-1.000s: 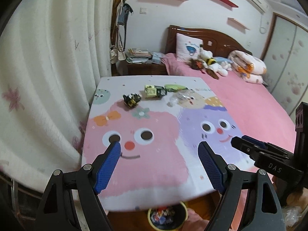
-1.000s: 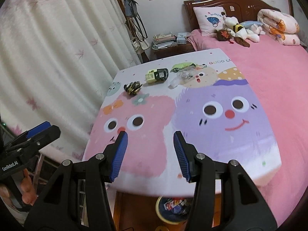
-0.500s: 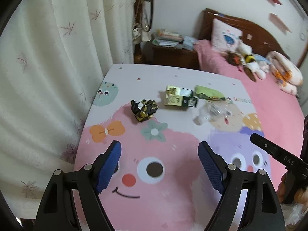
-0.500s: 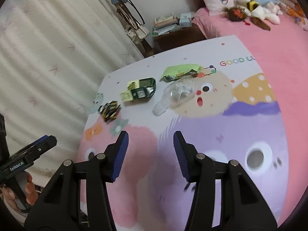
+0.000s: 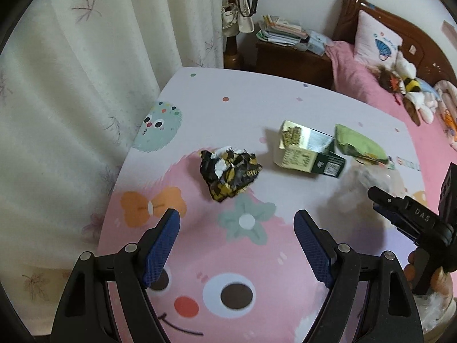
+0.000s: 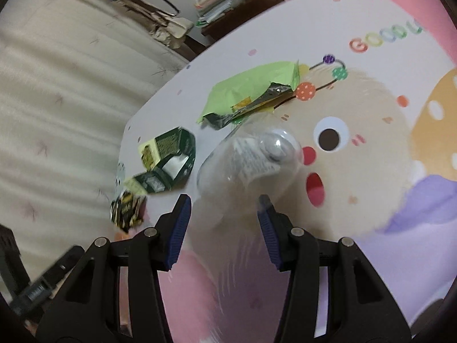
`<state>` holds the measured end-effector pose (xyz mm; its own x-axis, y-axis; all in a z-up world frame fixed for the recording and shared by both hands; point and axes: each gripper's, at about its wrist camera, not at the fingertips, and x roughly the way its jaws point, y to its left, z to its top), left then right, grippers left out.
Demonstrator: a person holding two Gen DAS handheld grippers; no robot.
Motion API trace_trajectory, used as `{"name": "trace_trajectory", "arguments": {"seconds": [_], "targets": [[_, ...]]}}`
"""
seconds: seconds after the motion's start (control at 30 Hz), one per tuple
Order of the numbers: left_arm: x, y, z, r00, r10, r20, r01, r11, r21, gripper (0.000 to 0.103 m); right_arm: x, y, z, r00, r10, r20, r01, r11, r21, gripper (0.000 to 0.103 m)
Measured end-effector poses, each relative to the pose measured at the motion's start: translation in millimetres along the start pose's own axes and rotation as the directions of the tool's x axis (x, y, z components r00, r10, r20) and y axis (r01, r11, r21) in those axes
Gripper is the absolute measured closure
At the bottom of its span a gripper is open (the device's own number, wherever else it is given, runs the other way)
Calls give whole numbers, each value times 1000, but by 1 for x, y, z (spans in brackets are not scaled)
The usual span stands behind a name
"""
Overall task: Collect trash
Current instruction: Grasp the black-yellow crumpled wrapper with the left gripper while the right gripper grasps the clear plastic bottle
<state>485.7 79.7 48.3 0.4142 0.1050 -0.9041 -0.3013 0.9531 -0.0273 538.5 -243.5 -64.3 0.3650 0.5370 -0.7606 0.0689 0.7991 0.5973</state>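
Trash lies in a loose row on the worktop [image 5: 200,257], four pieces, none collected yet; left claw [image 5: 237,245] spread wide and empty, hovering over the printed cloth; crumpled black-and-yellow wrapper [image 5: 228,175] just ahead of it, slightly left of the gap's centre line; green-and-cream carton [image 5: 307,154] further ahead and to its right, print on the carton too small to read; green packet [image 5: 360,145] beyond that, right again.

Right claw [image 6: 222,228] also spread, nothing pinched; clear plastic bag [image 6: 251,160] directly ahead with its near end reaching into the gap, whether the pads touch it I cannot tell (motion blur); green packet ahead and a little left of this claw; carton off to its left.

Step judged: approach, each claw lined up on its own piece; next move would call for advancing so the pads straddle the item, then pressing together; thin film may slip.

Legible: "GOOD" on the cloth [image 6: 377,38], far right ahead; "DAS" on the right claw's body seen from the left camera.
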Motion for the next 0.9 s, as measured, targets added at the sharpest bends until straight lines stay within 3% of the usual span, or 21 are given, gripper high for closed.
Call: {"name": "trace_trajectory", "arguments": {"seconds": [0.27,0.37,0.47,0.7,0.77,0.9], "targets": [[45,13,31,999,-8,-31,5,997,-77,19,28,1,25,1000,22,-2,-22,998,61,58],[63,14,40,999,-14,-51,9,996,-92,19,29,3,32,1000,12,-1,-12,998,57,71],[86,13,48,996,-8,-83,1,996,-84,19,28,8,35,1000,-5,7,5,1000,20,72],[130,9,54,988,-4,-154,-2,999,-38,19,10,15,20,999,38,-12,-39,997,-62,72],[139,10,55,986,0,-167,-6,999,-33,25,5,16,14,999,40,-18,-41,996,-76,72],[138,12,57,991,-22,-133,15,999,-49,31,-6,20,0,999,33,-23,-36,992,-121,72]]}}
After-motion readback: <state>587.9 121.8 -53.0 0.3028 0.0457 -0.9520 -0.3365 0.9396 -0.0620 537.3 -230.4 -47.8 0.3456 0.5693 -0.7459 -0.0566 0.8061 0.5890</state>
